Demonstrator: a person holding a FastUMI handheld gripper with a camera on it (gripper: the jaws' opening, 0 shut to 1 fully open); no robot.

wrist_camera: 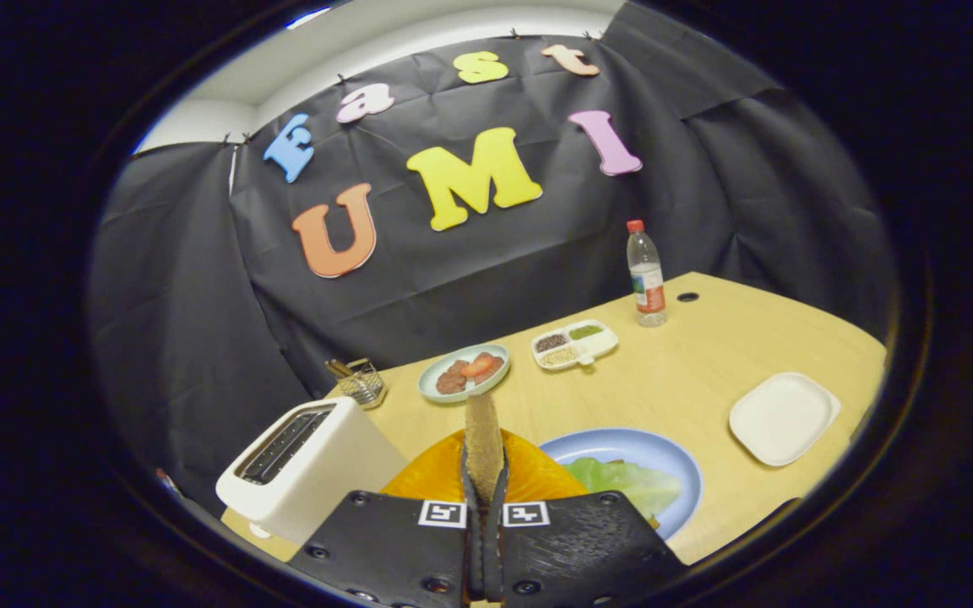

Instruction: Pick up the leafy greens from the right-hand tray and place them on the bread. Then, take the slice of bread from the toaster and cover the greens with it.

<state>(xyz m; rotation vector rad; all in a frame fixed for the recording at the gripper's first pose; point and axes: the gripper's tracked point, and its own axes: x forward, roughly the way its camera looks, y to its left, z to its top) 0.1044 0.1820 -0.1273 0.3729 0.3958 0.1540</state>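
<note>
My gripper (484, 481) is shut on a slice of bread (483, 435), which stands edge-on and upright between the fingers, lifted above the table. Just behind and below it lies an orange plate (529, 477); what sits on it is hidden by the fingers. To the right of the fingers a blue plate (664, 460) holds pale leafy greens (628, 484). The white toaster (305, 469) stands to the left of the fingers, its two slots dark and open at the top.
On the wooden table (689, 371), beyond the fingers: a green plate (463, 371) with meat and tomato slices, a white divided dish (575, 344) of seeds, a water bottle (646, 274), a wire rack (358, 382). A square white plate (782, 418) lies at the right.
</note>
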